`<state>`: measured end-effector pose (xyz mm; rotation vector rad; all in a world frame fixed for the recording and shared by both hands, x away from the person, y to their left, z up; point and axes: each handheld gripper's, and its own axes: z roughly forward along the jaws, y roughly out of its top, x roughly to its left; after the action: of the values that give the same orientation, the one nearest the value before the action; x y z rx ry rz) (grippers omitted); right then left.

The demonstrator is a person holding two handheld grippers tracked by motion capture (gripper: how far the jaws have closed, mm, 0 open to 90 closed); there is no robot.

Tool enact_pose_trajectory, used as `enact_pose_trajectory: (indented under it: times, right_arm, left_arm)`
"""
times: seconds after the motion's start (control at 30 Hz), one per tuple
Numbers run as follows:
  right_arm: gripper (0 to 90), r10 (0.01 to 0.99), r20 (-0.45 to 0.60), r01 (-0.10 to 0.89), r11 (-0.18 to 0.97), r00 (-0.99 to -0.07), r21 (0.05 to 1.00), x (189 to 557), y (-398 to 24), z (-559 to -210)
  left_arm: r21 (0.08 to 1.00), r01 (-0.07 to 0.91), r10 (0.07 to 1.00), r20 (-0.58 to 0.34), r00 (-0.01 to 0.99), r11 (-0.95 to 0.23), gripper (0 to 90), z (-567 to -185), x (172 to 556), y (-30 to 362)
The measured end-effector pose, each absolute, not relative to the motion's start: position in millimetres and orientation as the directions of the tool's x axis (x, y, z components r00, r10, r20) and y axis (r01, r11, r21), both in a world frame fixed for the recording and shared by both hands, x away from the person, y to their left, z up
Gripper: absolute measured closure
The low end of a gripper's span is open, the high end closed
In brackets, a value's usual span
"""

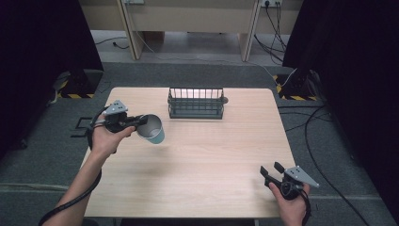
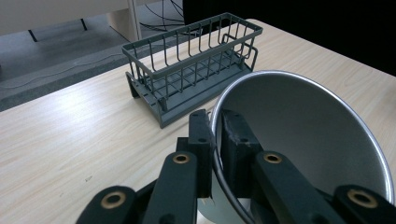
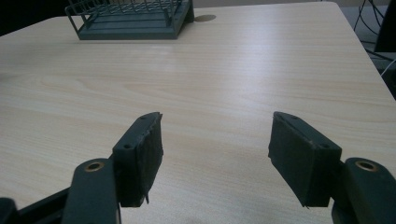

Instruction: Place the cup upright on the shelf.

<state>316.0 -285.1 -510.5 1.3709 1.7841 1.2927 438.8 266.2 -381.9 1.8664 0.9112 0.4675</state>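
My left gripper (image 1: 141, 121) is pinching the rim of one cup (image 1: 151, 129), one jaw inside the mouth and the other outside, closed hard on the thin wall. I am holding the cup tipped on its side above the left part of the counter (image 1: 202, 160), clear of the surface, its mouth turned toward my hand. In the left gripper view the cup (image 2: 308, 135) is showing a bright metal lining; from the high view its outside is reading as teal.

Judging by the thin wall and empty bowl, the cup is likely light and stiff, and the smooth metal is probably slippery. The rim is the natural hold, though a grip on one edge is letting the body hang, so it may swing or slip.

My right gripper (image 1: 271, 170) is resting at the near right corner with its jaws spread wide and nothing between them, as the right gripper view (image 3: 215, 154) is confirming.

Count: one cup, one dark wire rack (image 1: 196, 102) standing at the far edge, well apart from the cup, two grippers.
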Motion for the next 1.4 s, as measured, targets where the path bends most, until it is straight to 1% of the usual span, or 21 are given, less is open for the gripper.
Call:
enact_pose_trajectory:
  times: [0.77,1.4]
  right_arm:
    - [35.8,0.932,0.130,0.416,0.024,-0.339,0.909,316,-285,-511]
    - [36.0,0.931,0.128,0.413,0.026,-0.340,0.910,317,-286,-511]
  left_arm:
    - [0.902,0.358,0.755,-0.058,0.653,-0.241,82.6,-362,455,253]
    - [0.904,0.359,0.755,-0.066,0.653,-0.232,82.6,-361,467,242]
